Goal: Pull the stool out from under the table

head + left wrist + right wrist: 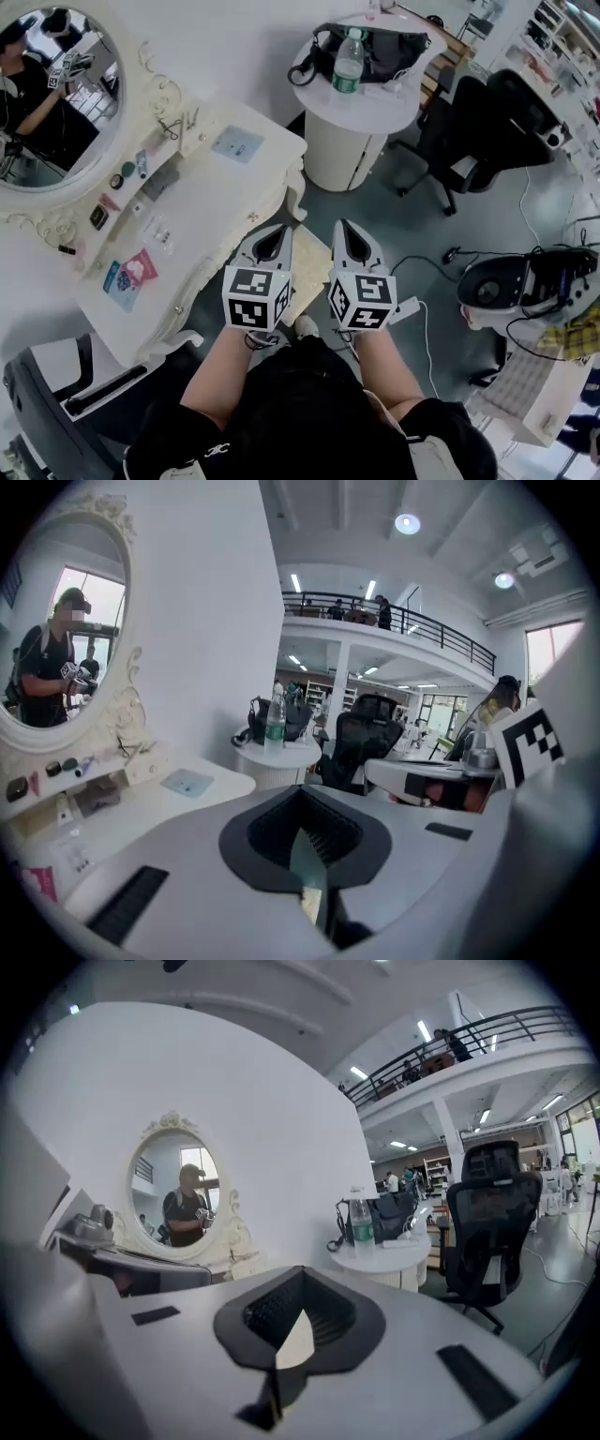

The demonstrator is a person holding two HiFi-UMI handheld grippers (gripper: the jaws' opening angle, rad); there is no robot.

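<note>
Floor [412, 234]: open grey stretch between vanity table [216, 187] and office chair [469, 122].
Vanity table: white, wavy front edge runs diagonally; oval mirror [56, 103] behind.
Round table [375, 112]: past the vanity's far corner, bottle [349, 61] on top.
Stool [309, 272]: cream seat just beside the vanity's front edge, largely hidden by grippers.
Left gripper [273, 234]: clenched, empty.
Right gripper [351, 234]: clenched, empty.

Right tool [292, 1333] closed, oval mirror [178, 1194], round table [382, 1258], office chair [489, 1215]
</note>
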